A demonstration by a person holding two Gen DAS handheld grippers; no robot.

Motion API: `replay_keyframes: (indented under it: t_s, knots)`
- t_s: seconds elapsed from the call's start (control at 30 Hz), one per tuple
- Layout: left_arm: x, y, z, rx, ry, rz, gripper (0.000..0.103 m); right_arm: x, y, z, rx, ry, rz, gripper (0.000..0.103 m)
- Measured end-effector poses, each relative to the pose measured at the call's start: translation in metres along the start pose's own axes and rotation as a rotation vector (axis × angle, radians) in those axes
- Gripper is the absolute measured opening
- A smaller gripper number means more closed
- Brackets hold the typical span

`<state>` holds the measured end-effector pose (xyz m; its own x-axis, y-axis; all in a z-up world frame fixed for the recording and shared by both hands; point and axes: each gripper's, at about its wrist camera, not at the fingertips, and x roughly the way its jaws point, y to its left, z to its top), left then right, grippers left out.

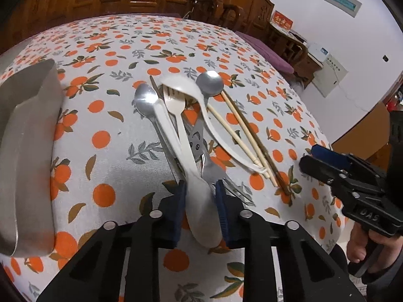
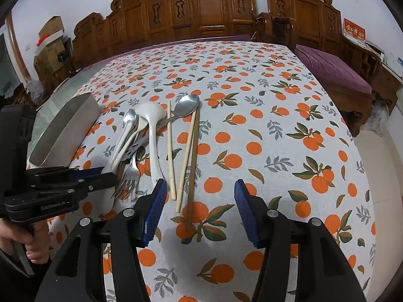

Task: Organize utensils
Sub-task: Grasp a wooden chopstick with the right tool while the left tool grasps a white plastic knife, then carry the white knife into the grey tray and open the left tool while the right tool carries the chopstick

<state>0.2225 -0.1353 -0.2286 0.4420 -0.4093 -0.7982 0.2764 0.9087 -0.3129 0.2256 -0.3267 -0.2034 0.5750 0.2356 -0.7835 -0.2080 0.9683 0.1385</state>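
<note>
The left gripper [image 1: 201,209] has its blue pads on both sides of the white plastic spoon [image 1: 199,201], gripping the spoon's wide end. This spoon lies in the utensil pile [image 1: 191,130] at the centre of the tablecloth [image 1: 105,130]. The metal tray [image 1: 25,151] is at 9 o'clock from the pile. The right gripper [image 2: 200,201] is wide open and holds nothing, over the chopsticks [image 2: 186,156].
</note>
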Motion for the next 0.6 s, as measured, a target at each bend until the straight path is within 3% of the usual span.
replay_keyframes:
  t_s: [0.13,0.4,0.6]
  knots:
    - [-0.013,0.0,0.0,-0.015,-0.016,-0.013,0.003,0.007,0.002,-0.004,-0.017,0.014,0.006,0.052]
    - [-0.033,-0.002,-0.002,-0.012,-0.046,-0.021,0.002,0.024,0.007,-0.014,-0.04,0.064,0.03,0.035]
    - [-0.049,0.001,-0.003,-0.016,-0.067,-0.024,0.002,0.032,0.014,-0.019,-0.092,0.079,-0.025,0.02]
